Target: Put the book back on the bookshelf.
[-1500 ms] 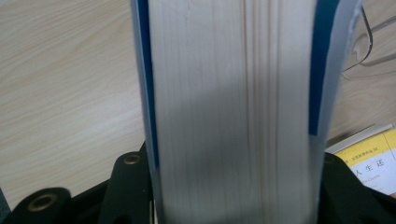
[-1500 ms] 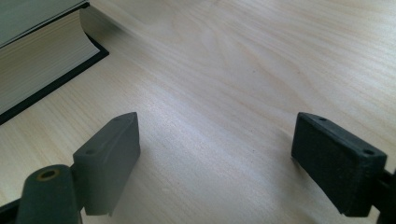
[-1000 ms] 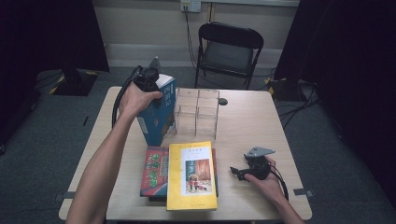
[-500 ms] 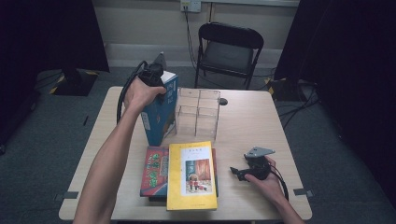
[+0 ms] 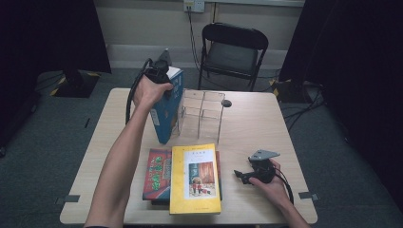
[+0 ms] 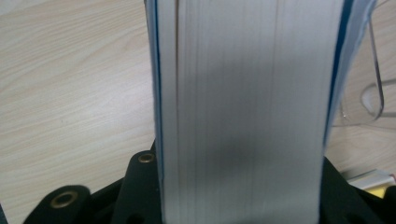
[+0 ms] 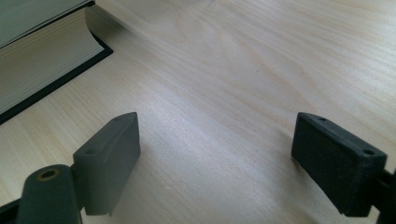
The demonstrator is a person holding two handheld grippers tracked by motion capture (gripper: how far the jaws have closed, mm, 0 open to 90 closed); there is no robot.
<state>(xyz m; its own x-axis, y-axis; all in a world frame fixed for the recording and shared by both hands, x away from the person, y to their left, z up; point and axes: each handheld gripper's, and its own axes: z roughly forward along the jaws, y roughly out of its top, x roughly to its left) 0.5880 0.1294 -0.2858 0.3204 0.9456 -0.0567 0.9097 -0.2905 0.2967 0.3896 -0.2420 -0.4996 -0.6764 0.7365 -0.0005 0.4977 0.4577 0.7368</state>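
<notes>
The left claw (image 5: 159, 78) clamps the blue book (image 5: 167, 107), now carried closer to the clear organizer (image 5: 202, 114), upright on the surface (image 5: 256, 123). The right claw (image 5: 243, 175) stays wide open, empty.

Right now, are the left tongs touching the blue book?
Touching. In the left gripper view the blue book fills the gap between the black jaws; in the high view the left tongs clamp its top edge.
</notes>
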